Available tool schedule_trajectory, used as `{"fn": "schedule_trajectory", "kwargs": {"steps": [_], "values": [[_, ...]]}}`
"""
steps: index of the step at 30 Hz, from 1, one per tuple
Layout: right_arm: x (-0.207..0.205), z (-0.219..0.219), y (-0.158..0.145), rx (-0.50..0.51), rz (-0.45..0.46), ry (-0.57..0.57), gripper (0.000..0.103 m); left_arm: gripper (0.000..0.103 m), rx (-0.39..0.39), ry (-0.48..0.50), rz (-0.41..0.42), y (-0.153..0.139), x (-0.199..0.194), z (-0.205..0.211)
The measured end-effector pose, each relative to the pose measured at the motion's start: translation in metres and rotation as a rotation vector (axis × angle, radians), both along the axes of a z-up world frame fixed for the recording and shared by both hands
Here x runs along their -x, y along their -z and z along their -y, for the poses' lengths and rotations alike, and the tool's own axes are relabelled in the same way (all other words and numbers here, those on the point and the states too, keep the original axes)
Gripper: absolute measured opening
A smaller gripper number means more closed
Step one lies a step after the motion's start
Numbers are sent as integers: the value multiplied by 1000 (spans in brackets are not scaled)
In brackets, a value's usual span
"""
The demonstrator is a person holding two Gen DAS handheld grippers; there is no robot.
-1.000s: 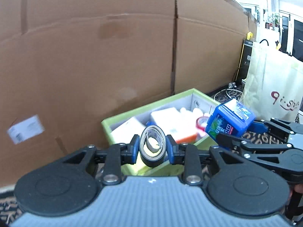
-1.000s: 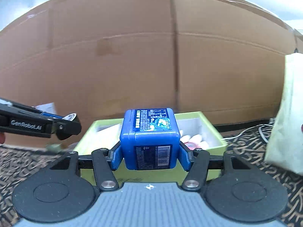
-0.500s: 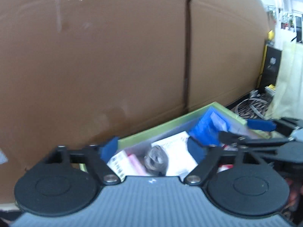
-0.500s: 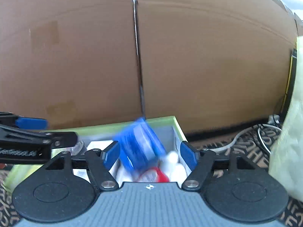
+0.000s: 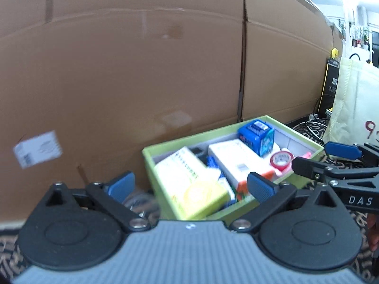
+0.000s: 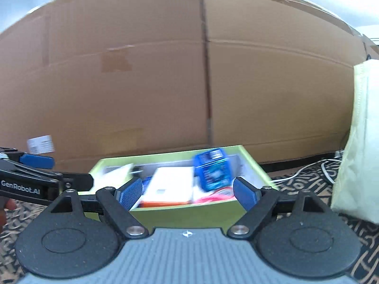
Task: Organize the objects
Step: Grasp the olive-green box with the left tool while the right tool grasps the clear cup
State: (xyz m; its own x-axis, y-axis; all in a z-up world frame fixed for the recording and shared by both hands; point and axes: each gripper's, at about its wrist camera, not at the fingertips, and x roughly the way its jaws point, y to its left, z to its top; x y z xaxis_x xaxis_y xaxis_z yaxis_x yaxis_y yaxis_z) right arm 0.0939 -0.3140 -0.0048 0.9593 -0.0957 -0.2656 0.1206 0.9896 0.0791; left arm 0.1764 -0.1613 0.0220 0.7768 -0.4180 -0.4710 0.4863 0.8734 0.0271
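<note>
Right claw [image 6: 188, 193] opening, empty, over boxy blue plastic cube [image 6: 213, 171] in green cardboard box [image 6: 184, 214].

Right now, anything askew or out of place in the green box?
Yes. The blue cube box sits tilted on a corner atop the white carton instead of lying flat. The green box is piled unevenly. Both grippers are opening with nothing between the jaws.
</note>
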Motion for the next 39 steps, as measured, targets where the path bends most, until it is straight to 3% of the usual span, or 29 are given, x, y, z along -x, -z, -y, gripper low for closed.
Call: {"fn": "schedule_trajectory", "kwargs": {"steps": [8, 15, 17, 19, 23, 29, 34, 39], "values": [[32, -62, 13, -12, -47, -120, 88, 103, -3, -113, -54, 13, 57, -81], [32, -113, 35, -49, -119, -220, 87, 103, 18, -264, -135, 29, 77, -155], [29, -127, 39, -56, -139, -240, 80, 103, 32, -299, -145, 32, 80, -173], [20, -141, 41, -58, -169, -280, 65, 103, 42, -329, -155, 34, 79, -188], [9, -169, 40, -2, -172, -318, 63, 103, 80, -370, -172, 34, 70, -210], [-16, -190, 39, 65, -165, -278, 63, 103, 127, -399, -232, 41, 35, -220], [-40, -199, 43, 142, -150, -242, 63, 103, 75, -430, -203, 48, -2, -207], [-60, -212, 49, 283, -122, -225, 63, 103, 42, -430, -189, 55, -47, -192]]}}
